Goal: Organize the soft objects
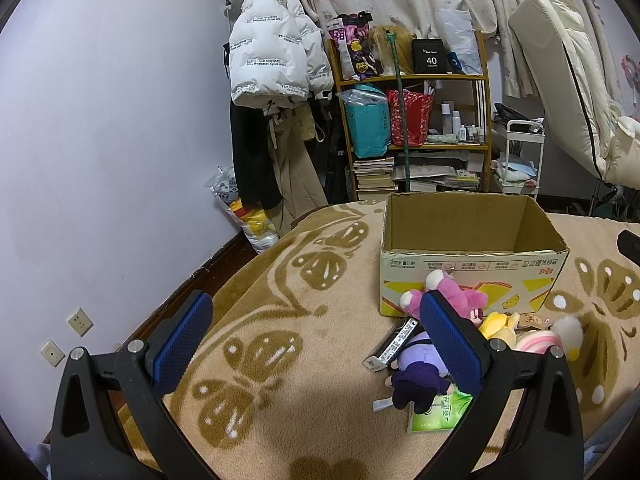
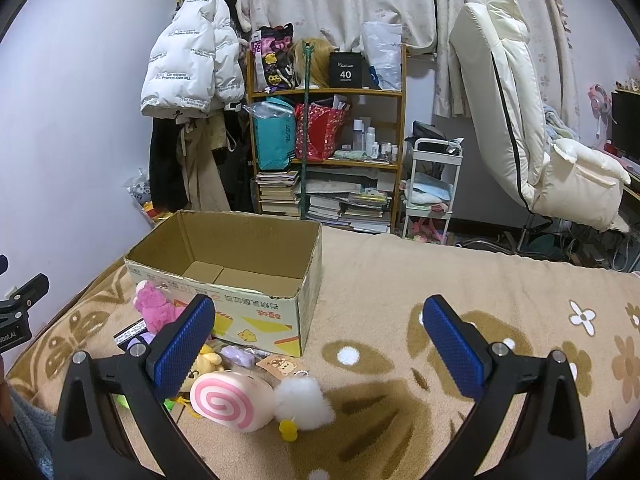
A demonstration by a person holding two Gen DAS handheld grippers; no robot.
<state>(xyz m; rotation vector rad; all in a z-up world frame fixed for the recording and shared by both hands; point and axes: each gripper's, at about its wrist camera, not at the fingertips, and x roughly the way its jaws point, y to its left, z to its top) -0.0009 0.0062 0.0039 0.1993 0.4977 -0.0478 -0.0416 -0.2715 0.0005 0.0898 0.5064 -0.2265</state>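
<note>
Both cameras sit low over the bed (image 1: 312,412), each looking forward between the wide-spread blue pads of its own tool toward the far wall with the bookshelf (image 1: 412,120) and curtains. The left tool (image 1: 316,344) view sits near the bed's left edge, close to the wall. The right tool (image 2: 318,344) view sits further toward the middle. Both take in the open cardboard box (image 2: 224,264), the heap of plush toys (image 1: 460,332) at its near side, and the shelf behind.
</note>
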